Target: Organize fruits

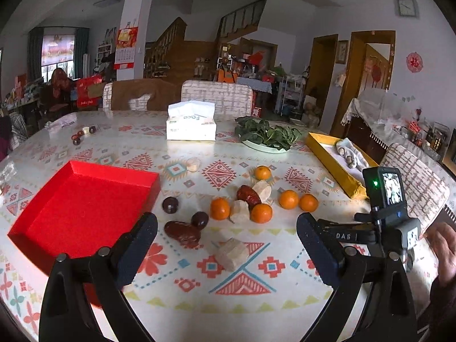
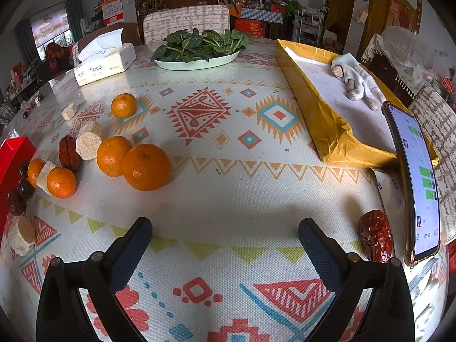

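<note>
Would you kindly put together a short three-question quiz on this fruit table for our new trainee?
1. True or false: the shallow red cardboard tray already holds fruit.
2. How many round orange tangerines lie on the patterned tablecloth?
3. Which is shut: A) left gripper, B) right gripper, C) neither?

Key: 1 false, it is empty; 2 five; 3 C, both are open and hold nothing.
</note>
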A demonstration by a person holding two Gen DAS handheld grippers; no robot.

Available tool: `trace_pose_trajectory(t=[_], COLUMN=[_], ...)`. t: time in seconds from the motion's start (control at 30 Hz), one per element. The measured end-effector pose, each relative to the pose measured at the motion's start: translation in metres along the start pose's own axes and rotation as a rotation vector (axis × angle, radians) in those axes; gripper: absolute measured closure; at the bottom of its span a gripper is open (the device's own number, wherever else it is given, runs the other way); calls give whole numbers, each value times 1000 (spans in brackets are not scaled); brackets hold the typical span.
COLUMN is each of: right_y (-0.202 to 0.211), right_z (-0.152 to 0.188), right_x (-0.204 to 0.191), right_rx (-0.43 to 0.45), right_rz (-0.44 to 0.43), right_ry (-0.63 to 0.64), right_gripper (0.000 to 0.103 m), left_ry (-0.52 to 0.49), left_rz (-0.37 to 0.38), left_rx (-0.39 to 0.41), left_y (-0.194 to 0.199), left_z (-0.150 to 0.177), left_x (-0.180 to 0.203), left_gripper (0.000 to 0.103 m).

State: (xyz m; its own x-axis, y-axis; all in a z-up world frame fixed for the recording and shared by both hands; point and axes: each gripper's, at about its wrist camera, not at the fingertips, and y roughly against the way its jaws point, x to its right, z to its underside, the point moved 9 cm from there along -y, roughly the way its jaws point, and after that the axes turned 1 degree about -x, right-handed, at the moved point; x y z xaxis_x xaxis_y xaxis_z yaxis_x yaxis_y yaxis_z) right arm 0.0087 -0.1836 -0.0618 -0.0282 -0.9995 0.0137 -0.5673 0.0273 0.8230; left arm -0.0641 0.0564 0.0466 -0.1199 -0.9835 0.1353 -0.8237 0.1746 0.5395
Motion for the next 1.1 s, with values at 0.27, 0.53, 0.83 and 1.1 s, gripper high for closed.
trace_pose_trajectory(t=[0.27, 0.53, 0.83, 1.1], right_y=[0, 0, 0, 0], right_z=[0, 0, 0, 0], right_x=[0, 0, 0, 0], right_rx=[0, 0, 0, 0], right_rz=[0, 0, 0, 0], right_ry=[0, 0, 0, 0], right_gripper=[0, 0, 0, 0], left_ry=[31, 40, 51, 41], left_rz=[-2, 7, 88, 166], left_rx=[-62, -104, -105, -69], left_y=[-39, -71, -92, -95], left_z=[4, 5, 6, 2], left_x=[14, 24, 37, 49], left_gripper=[5, 5, 5, 5])
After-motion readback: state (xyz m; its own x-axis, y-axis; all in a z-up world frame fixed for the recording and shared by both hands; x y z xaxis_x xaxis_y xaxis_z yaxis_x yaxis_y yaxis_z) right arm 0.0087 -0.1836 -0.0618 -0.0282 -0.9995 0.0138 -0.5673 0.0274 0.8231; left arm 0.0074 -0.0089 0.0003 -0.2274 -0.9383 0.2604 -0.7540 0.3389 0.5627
